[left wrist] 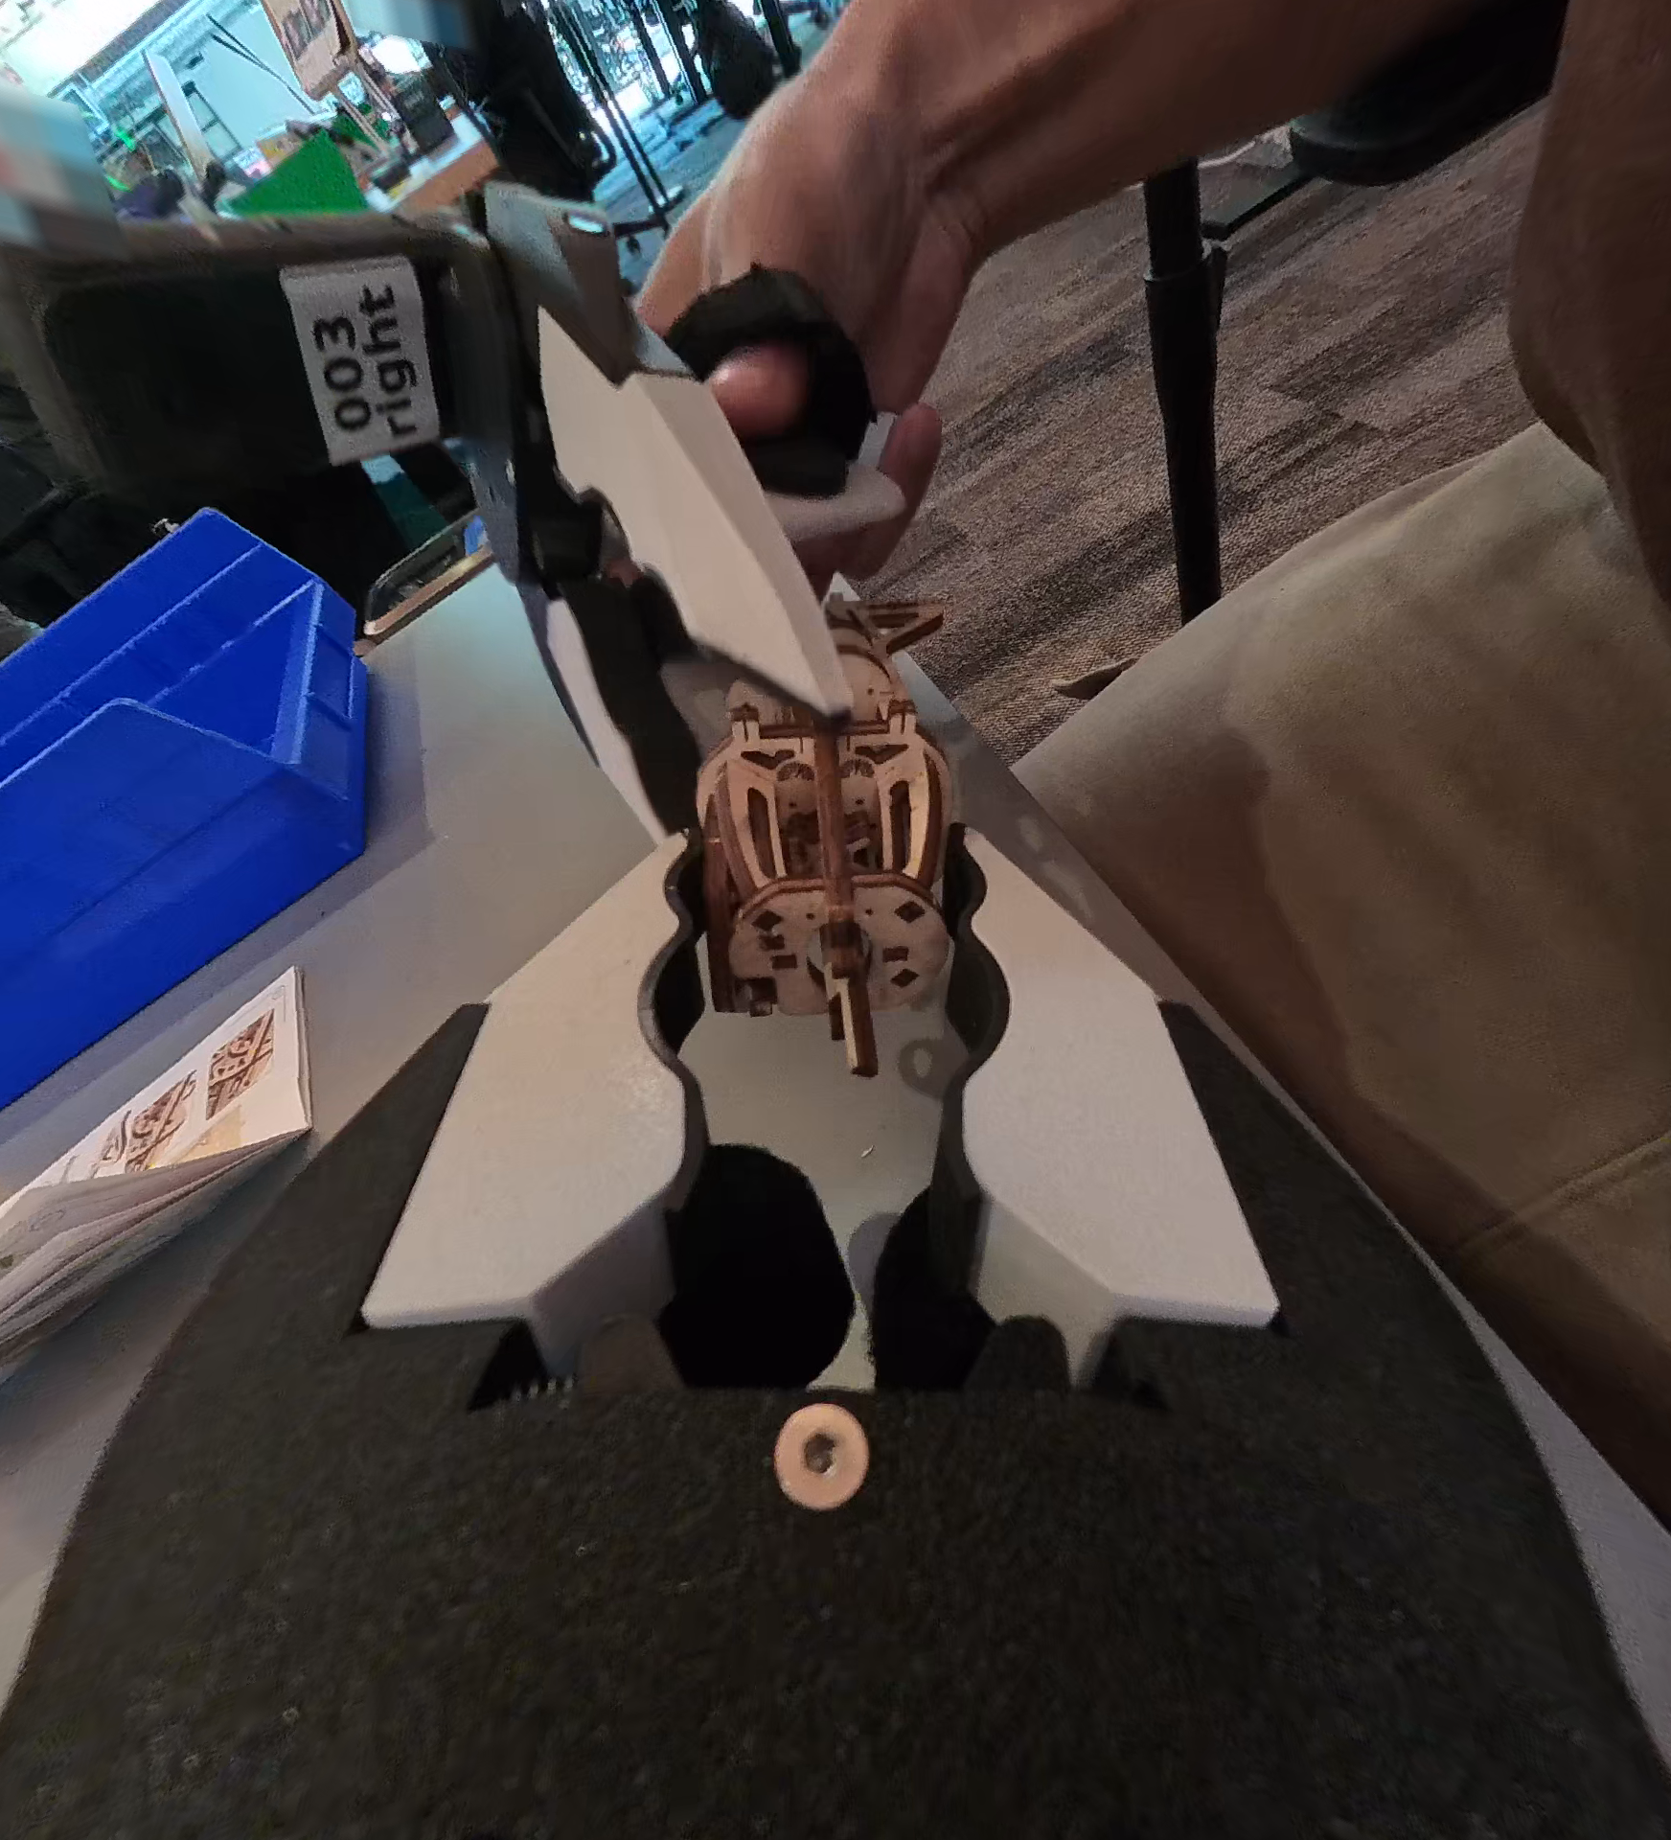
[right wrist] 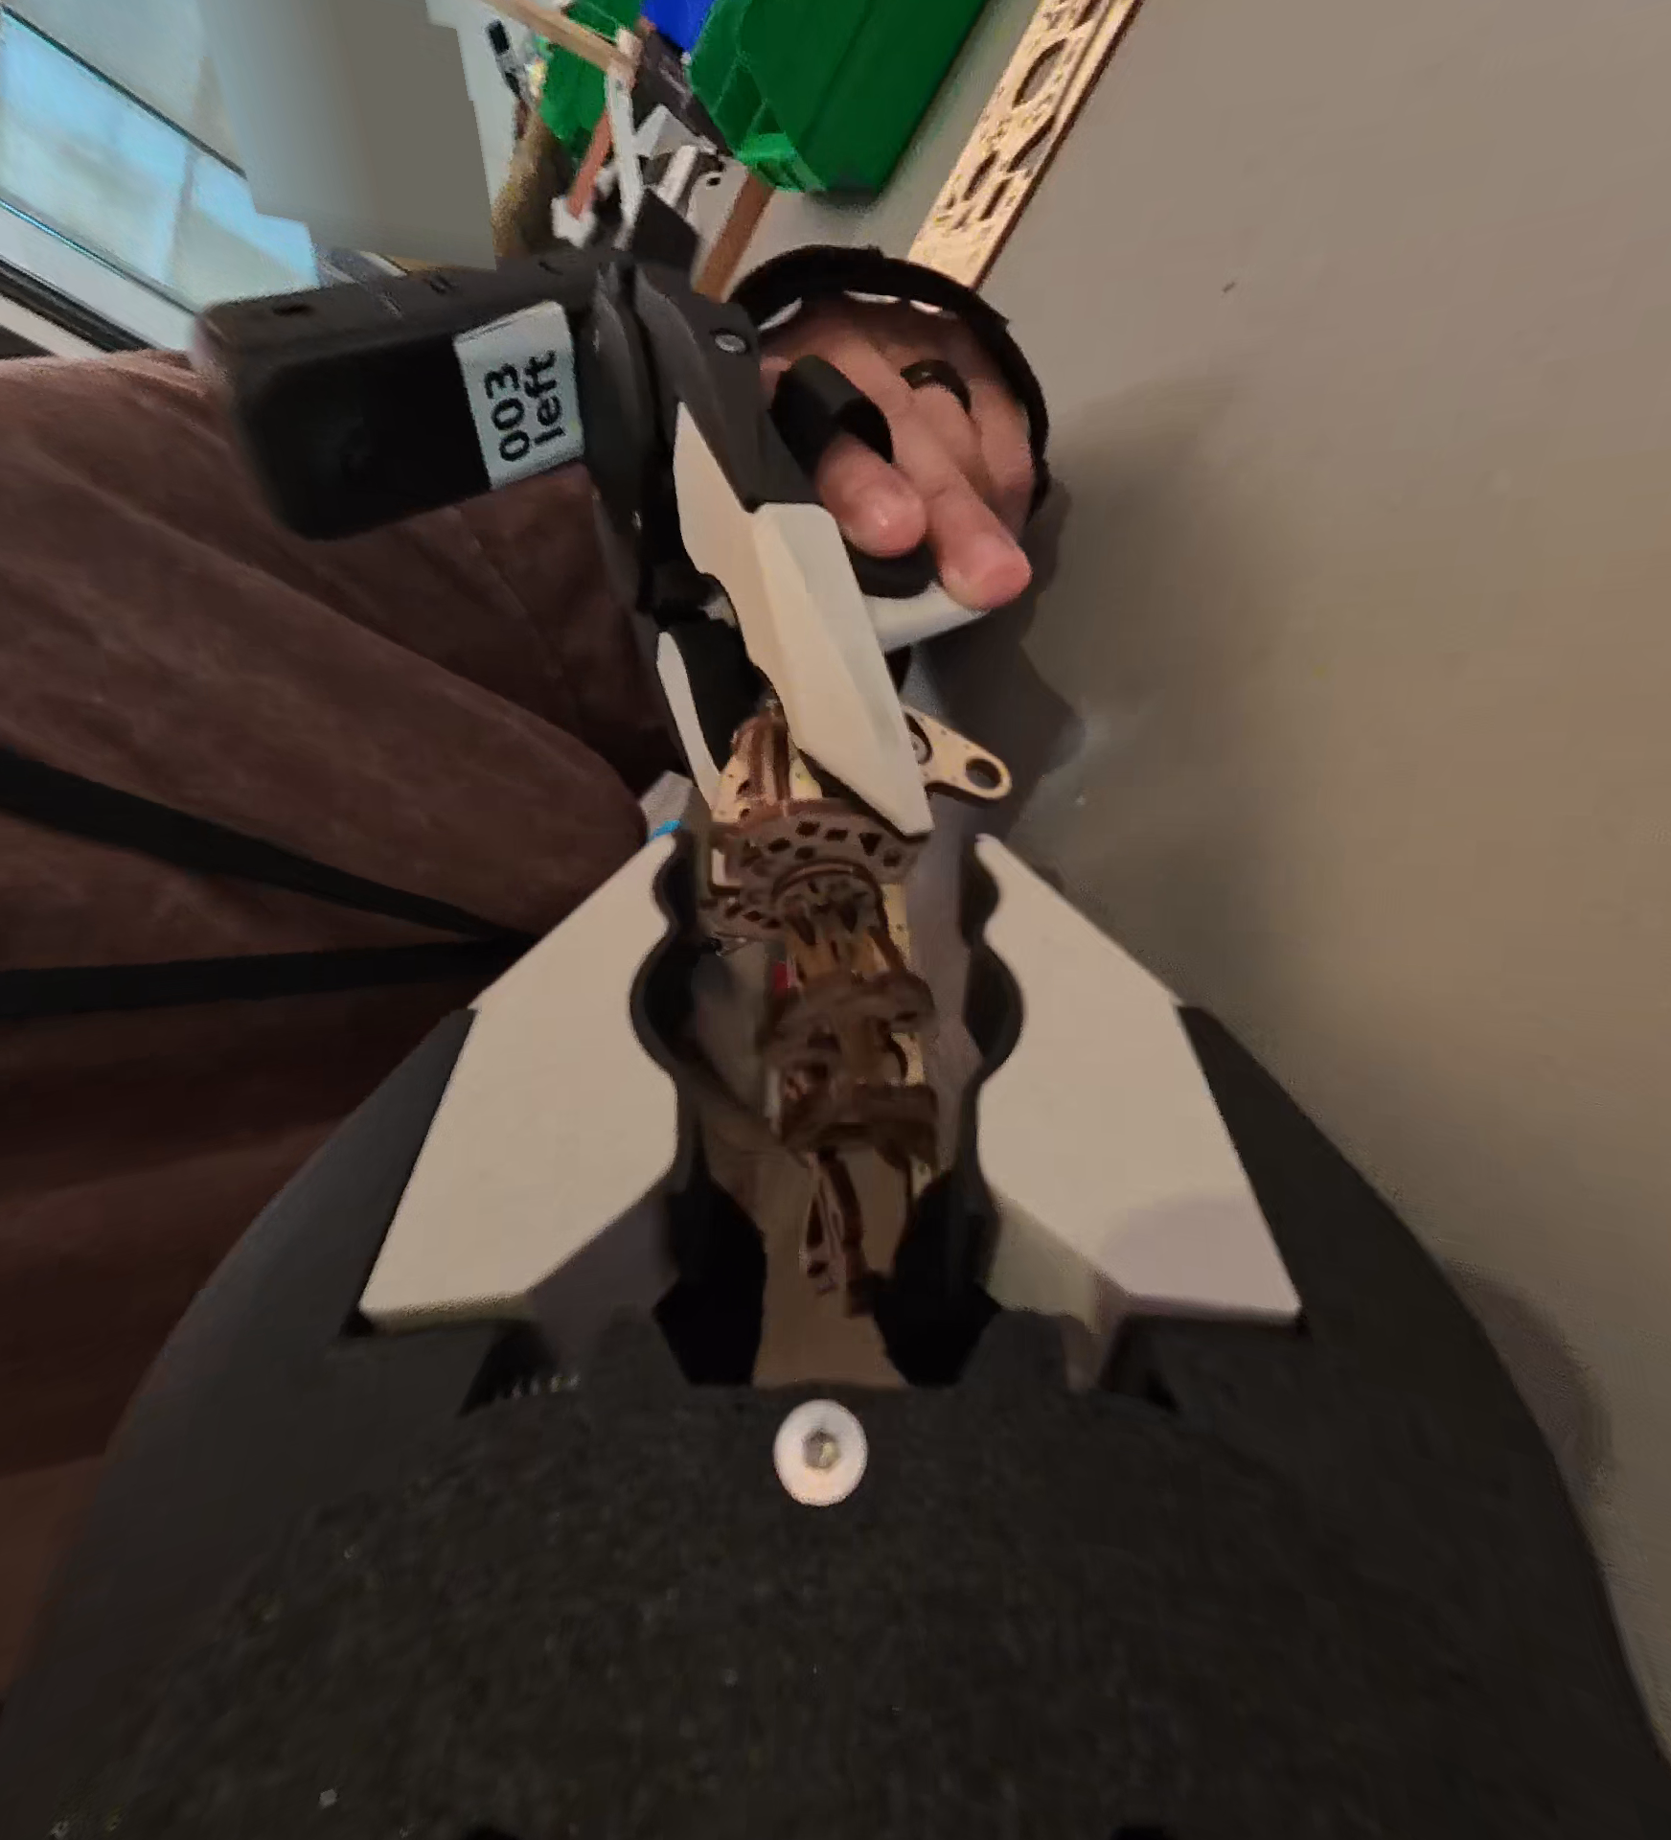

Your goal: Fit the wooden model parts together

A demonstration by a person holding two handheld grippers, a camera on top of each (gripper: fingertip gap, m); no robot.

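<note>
A small pale wooden model [left wrist: 792, 946] with laser-cut discs and ribs sits between the white fingers of my left gripper [left wrist: 822, 856], which is shut on its sides just above the grey table [left wrist: 473, 757]. My right gripper [left wrist: 757, 772] comes in from the upper left, one fingertip on the model's top ridge and one beside its left flank. In the right wrist view the model [right wrist: 812, 876] runs back between the fingers of my right gripper [right wrist: 827, 856], with gaps showing on both sides. The left gripper [right wrist: 807, 797] clamps the model's far end there.
A blue bin [left wrist: 115, 747] and an instruction booklet [left wrist: 115, 1145] lie to the left on the table. A loose wooden piece [right wrist: 971, 772] and a cut-out wooden sheet [right wrist: 1031, 129] lie on the table beyond. Green bins [right wrist: 812, 80] stand at the back. The person's body is close by. Both grippers' tips are close together, under 4 cm apart.
</note>
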